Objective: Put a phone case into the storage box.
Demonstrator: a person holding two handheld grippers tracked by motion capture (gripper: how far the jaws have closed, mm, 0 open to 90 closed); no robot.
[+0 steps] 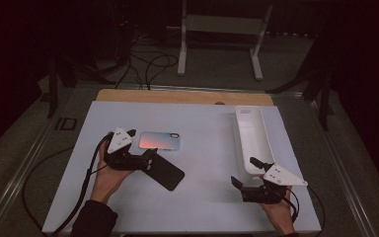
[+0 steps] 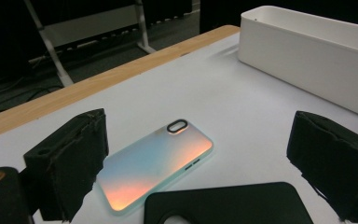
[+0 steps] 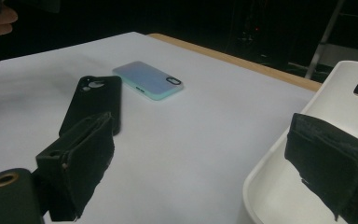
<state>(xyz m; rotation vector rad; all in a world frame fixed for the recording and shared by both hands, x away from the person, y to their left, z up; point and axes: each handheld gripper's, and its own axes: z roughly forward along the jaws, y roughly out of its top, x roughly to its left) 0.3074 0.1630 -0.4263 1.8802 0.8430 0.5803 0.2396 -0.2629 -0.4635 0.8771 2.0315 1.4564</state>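
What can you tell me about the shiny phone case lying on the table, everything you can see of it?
The iridescent phone case lies flat on the white table top, back up. Its glossy back shades from pale blue to orange-pink, framed by a pale mint rim. A black-ringed oval camera cutout sits at one end, and small slots mark one long edge. It looks like smooth plastic. The black phone case lies just beside it; whether they touch is unclear. Nothing grips it.

glossy iridescent plastic phone case (image 2: 156,163), matt black case (image 2: 228,205), smooth white plastic tray (image 2: 307,56), wood table edge (image 2: 98,88).
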